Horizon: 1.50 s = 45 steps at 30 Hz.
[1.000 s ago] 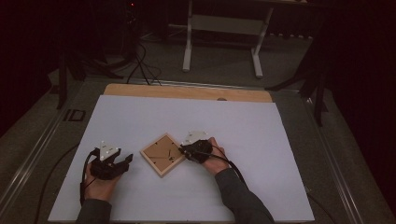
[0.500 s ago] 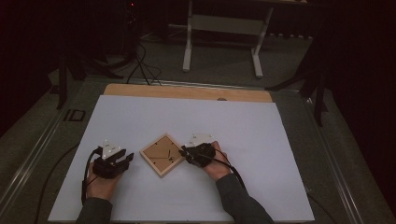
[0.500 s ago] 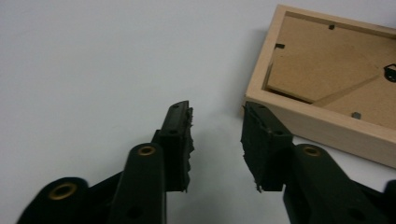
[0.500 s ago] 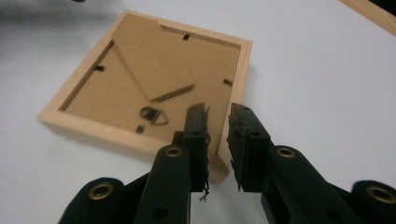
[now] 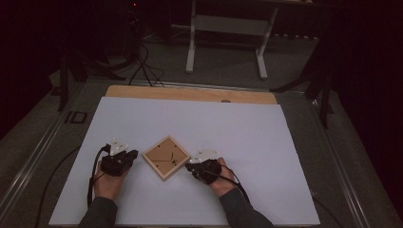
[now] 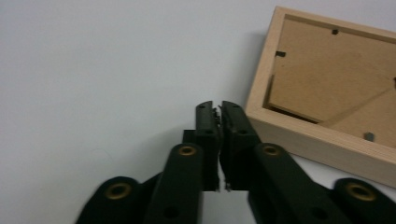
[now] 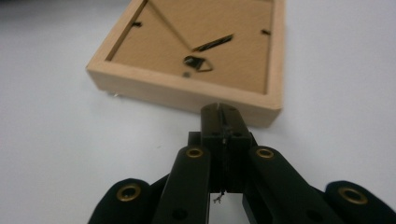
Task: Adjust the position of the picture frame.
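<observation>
Both grippers have just been closing with nothing between the jaws. The left gripper (image 5: 127, 156) sits clenched at nine o'clock of the picture frame (image 5: 166, 157), the right gripper (image 5: 195, 166) clenched at four o'clock; the frame lies face-down mid-table, apparently let go.

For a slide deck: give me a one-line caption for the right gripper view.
Shut hand-held gripper meets the near edge of a wooden picture frame lying back-side up on white table.

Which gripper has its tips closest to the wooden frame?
The right gripper: its shut tips sit right at the frame's outer edge. The left gripper is shut too, with its tips just beside the frame's corner.
</observation>
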Each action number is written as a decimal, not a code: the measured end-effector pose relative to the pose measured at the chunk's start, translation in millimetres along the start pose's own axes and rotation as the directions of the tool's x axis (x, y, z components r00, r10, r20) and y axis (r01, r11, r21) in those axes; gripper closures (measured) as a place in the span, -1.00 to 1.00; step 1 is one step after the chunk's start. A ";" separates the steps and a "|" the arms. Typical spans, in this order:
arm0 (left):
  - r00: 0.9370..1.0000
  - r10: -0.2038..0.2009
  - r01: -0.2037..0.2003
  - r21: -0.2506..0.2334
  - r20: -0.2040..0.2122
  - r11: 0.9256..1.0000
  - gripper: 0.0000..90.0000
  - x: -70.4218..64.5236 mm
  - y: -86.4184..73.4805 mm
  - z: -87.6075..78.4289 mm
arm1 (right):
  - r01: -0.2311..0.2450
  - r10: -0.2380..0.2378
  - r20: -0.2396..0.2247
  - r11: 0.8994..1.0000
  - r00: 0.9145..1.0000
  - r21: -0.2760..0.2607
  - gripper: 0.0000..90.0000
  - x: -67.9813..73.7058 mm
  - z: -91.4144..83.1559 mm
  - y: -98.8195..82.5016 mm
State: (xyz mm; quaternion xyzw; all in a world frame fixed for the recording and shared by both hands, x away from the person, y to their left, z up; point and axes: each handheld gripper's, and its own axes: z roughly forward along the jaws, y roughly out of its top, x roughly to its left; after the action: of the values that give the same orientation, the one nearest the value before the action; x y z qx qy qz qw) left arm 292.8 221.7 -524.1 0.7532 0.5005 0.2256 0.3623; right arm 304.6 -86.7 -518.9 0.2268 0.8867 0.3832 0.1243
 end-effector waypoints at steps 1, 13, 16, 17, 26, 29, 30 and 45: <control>1.000 -0.002 0.002 0.005 0.000 1.000 0.98 0.6 0.0 1.0 | -0.001 0.001 -0.006 1.000 1.000 0.007 1.00 2.6 1.1 -0.3; 1.000 -0.014 0.013 0.028 0.018 1.000 0.98 0.1 0.2 8.7 | 0.035 -0.033 -0.062 0.999 0.998 0.023 1.00 28.4 13.2 3.4; 1.000 0.005 -0.006 0.061 0.016 0.998 0.98 -1.1 0.7 13.8 | 0.032 -0.030 -0.069 0.999 0.997 0.028 1.00 28.5 15.3 3.1; 1.000 0.005 -0.006 0.061 0.016 0.998 0.98 -1.1 0.7 13.8 | 0.032 -0.030 -0.069 0.999 0.997 0.028 1.00 28.5 15.3 3.1; 0.999 0.033 -0.034 0.061 0.021 0.998 0.98 -5.5 2.9 20.3 | 0.062 -0.058 -0.108 0.998 0.992 0.030 1.00 43.1 17.4 5.4; 0.999 0.042 -0.044 0.062 0.032 0.997 0.98 -8.9 3.3 20.1 | 0.076 -0.072 -0.116 0.997 0.991 0.030 1.00 45.8 17.7 4.1; 0.998 0.048 -0.050 0.064 0.036 0.997 0.98 -11.1 3.2 20.5 | 0.077 -0.073 -0.116 0.996 0.991 0.032 1.00 46.6 17.3 3.7; 0.994 0.083 -0.088 0.064 0.073 0.994 0.98 -30.0 2.0 19.2 | 0.113 -0.105 -0.129 0.992 0.986 0.055 0.99 48.3 6.3 -4.3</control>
State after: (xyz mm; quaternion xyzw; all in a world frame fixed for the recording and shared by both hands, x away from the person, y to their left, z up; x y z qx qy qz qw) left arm 295.5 187.5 -534.1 0.7931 0.4621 0.1973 0.3442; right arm 264.0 -61.2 -528.6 0.1571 0.9153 0.3618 0.0820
